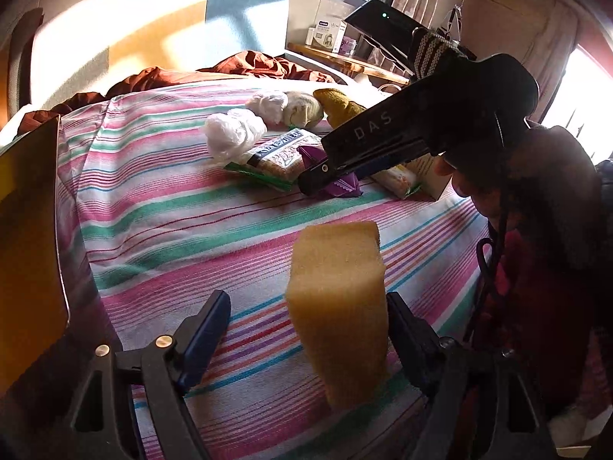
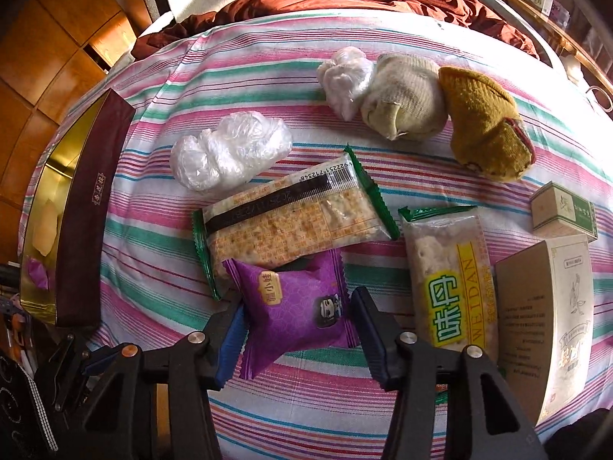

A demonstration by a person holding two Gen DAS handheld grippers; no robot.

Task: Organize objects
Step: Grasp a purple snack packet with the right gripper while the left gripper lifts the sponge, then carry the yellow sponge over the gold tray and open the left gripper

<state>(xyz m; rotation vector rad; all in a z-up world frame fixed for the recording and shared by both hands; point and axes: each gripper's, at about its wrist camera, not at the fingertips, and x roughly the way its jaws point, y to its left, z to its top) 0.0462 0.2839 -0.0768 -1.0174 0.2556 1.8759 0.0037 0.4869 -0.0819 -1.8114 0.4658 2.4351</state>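
left wrist view: the left gripper (image 1: 302, 326) is standing spread, a yellow sponge (image 1: 339, 306) resting upright between its fingers, long axis vertical, touching the right finger, apart from the left one. right wrist view: the right gripper (image 2: 297, 339) is pinching a purple packet (image 2: 295, 306) lying on the striped sheet (image 2: 153, 230), its long axis running tilted across the fingers. a cracker pack (image 2: 291, 214) is lying just beyond, slanting up to the right. a maroon box (image 2: 86, 211) is sitting at the left edge.
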